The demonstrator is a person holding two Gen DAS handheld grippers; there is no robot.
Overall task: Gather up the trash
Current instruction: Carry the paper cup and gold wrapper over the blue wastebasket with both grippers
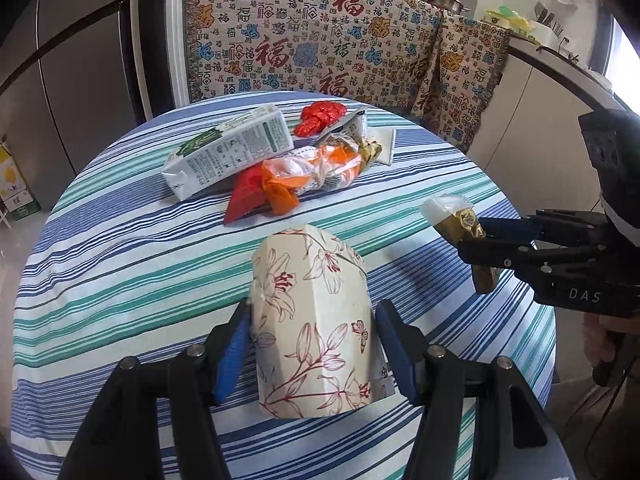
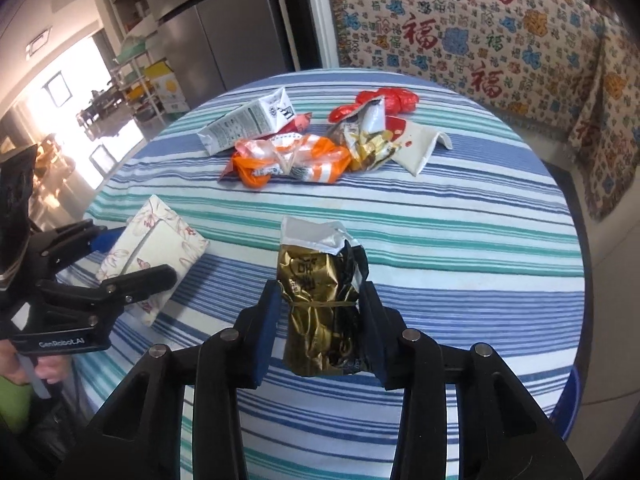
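Note:
My left gripper (image 1: 312, 340) is shut on a floral tissue pack (image 1: 310, 328), held just above the striped table (image 1: 120, 264); the pack also shows in the right wrist view (image 2: 156, 240). My right gripper (image 2: 318, 328) is shut on a gold snack wrapper (image 2: 320, 300), held above the table; it also shows in the left wrist view (image 1: 460, 224). At the far side lies a pile of trash: a white milk carton (image 1: 228, 152), an orange and white plastic bag (image 1: 304, 176), red wrappers (image 1: 322, 118) and a folded white card (image 2: 420, 148).
A patterned cloth (image 1: 320, 40) drapes over furniture behind the table. A grey fridge (image 1: 68, 80) stands at the left. A counter with pots (image 1: 540, 32) is at the back right. The round table's edge curves close on both sides.

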